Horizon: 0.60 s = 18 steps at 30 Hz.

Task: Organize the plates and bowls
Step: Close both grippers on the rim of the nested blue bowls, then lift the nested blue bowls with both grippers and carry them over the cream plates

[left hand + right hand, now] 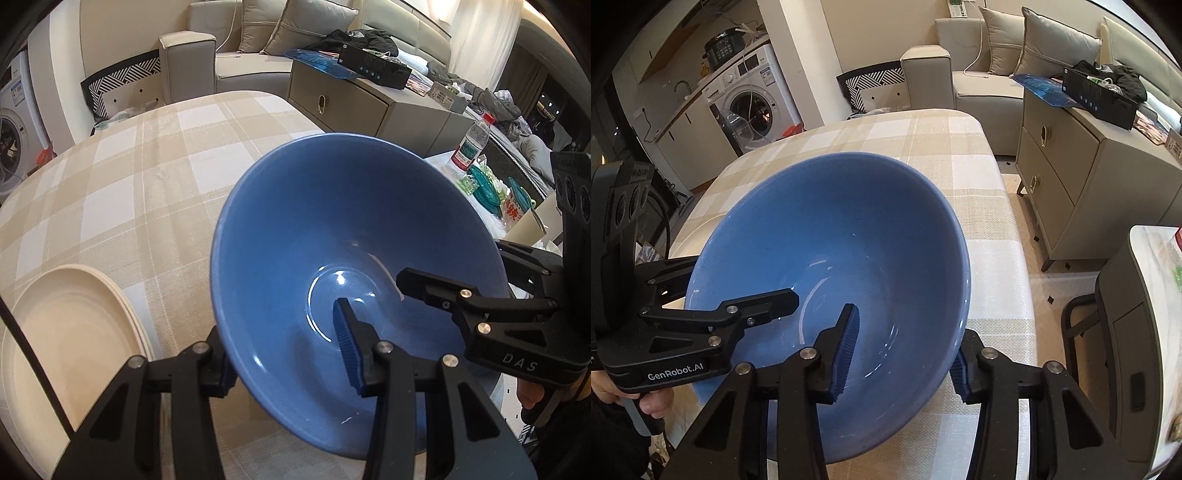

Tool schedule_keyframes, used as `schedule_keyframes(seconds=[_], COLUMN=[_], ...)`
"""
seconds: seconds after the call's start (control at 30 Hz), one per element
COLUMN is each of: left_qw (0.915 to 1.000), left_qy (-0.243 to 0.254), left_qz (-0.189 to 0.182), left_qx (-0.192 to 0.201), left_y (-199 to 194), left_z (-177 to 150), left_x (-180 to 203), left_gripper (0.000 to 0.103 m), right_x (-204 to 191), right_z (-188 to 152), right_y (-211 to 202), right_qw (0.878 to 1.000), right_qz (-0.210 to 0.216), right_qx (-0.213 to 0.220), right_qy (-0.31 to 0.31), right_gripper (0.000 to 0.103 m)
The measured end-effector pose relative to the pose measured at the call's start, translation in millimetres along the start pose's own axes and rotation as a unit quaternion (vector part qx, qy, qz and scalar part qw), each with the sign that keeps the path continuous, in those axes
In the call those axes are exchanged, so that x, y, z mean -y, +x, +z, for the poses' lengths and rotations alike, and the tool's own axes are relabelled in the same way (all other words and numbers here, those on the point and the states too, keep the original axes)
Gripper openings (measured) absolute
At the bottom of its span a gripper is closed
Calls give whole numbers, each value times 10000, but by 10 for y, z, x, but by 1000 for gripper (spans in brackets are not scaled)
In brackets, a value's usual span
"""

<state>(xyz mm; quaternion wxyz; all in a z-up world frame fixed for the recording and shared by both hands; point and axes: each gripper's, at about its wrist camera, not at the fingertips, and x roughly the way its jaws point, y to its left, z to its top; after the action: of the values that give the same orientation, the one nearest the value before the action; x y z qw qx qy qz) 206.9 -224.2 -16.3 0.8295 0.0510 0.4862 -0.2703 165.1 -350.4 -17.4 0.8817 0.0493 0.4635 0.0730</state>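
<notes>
the large blue bowl is sitting on the checked tabletop, with both claws at its rim from opposite sides. the left claw is straddling the near-left wall of the bowl: one ribbed blue pad is inside the bowl and the other finger is outside, hidden mostly behind the wall. the right claw is doing the same on the other side, one pad inside and one pad outside against the outer wall. both claws are partly closed around the wall. the outer pad of the right one is looking to touch the bowl, but i cannot tell if the inner pads are already pressing, so the grip is seeming not yet firm.

the relation that matters for the next move: the bowl is lying straight between the two claws, so each hand is equally near and the lift probably needs both together, level, or the bowl may tilt.

a stack of cream plates is lying on the tabletop just to the left of the bowl, near but apart from it. in my judgement the bowl is going to be carried somewhere beside or onto that stack.
</notes>
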Motion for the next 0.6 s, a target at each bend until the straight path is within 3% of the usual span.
schedule_keyframes(seconds=[0.4, 0.6], left_qw=[9999, 9998], left_qy=[-76, -164], left_qz=[135, -46], left_qx=[55, 67], left_y=[-132, -141], left_z=[-11, -26], left_x=[-25, -99], left_gripper=[44, 44], right_x=[-101, -66], right_z=[86, 84], right_y=[-42, -43], right_qw=[9999, 9999], right_qz=[-53, 44], right_qx=[-81, -48], right_qy=[53, 88], right_gripper=[45, 44])
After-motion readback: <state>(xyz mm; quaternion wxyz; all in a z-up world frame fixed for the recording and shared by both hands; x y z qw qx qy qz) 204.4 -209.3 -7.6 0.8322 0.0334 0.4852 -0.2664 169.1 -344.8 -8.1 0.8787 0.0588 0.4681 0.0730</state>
